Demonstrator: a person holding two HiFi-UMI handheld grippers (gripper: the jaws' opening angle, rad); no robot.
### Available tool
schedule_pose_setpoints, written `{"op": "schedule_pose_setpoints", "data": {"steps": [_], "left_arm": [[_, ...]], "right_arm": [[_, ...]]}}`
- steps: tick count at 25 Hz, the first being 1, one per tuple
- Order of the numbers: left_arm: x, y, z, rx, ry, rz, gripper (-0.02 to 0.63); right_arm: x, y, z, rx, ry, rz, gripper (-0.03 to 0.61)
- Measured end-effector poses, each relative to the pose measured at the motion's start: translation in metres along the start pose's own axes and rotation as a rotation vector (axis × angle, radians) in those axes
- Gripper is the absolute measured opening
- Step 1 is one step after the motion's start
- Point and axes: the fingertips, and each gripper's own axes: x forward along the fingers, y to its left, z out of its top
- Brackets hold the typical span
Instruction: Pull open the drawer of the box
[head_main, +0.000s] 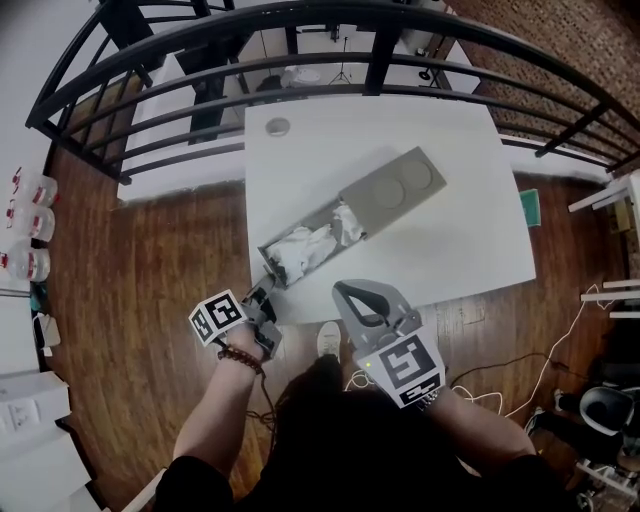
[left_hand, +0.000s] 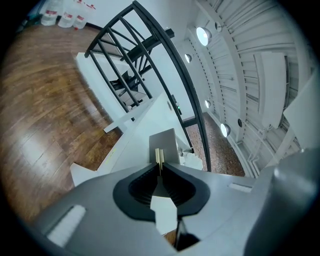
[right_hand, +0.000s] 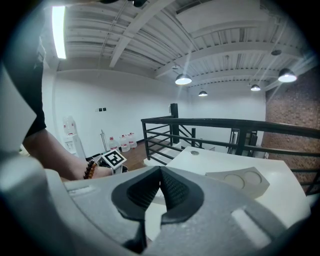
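Observation:
The grey box (head_main: 395, 185) lies slantwise on the white table (head_main: 440, 130), its top marked by two round hollows. Its drawer (head_main: 300, 250) stands pulled out toward the near left, and crumpled white material fills it. At the drawer's front end my left gripper (head_main: 265, 284) is shut on a thin cream pull tab (left_hand: 159, 155), which shows pinched between the jaw tips in the left gripper view. Beyond the tab lies the drawer (left_hand: 164, 142). My right gripper (head_main: 350, 290) hovers at the table's near edge, shut and holding nothing (right_hand: 161, 172). In the right gripper view the box (right_hand: 240, 180) lies to the right.
A black metal railing (head_main: 300, 20) curves round the far side of the table. A small round disc (head_main: 277, 126) lies on the table's far left corner. Water bottles (head_main: 30, 225) stand on the wooden floor at the left. Cables (head_main: 500, 370) trail on the floor to the right.

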Motion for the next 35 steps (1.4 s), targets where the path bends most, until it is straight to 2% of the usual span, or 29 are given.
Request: {"op": "schedule_pose_setpoints", "data": {"steps": [8,13,17,20,22,30,35], "left_arm": [[-0.009,0.0,0.006,0.054,-0.051,0.029,0.067],[-0.027,-0.009,0.011,0.141,-0.112,0.074,0.067],[-0.048,-0.043,0.001,0.292,-0.158,0.075,0.054],[-0.065,-0.077,-0.02,0.461,-0.196,0.077,0.035],[-0.076,-0.099,-0.043,0.567,-0.209,0.075,0.019],[-0.114,-0.187,-0.147,0.919,-0.251,0.038,0.017],[-0.139,-0.226,-0.221,1.058,-0.26,0.008,0.017]], "right_arm": [[-0.007,-0.001,-0.006,0.008,0.0,-0.018,-0.008],[-0.021,-0.001,-0.005,0.007,-0.025,-0.03,-0.008],[-0.042,0.003,-0.006,-0.008,-0.043,-0.032,-0.008],[-0.065,0.01,-0.009,-0.029,-0.066,-0.025,-0.008],[-0.084,0.017,-0.013,-0.039,-0.082,-0.019,-0.008],[-0.171,0.039,-0.019,-0.099,-0.188,-0.002,-0.008],[-0.227,0.062,-0.031,-0.126,-0.226,0.012,-0.008]]}}
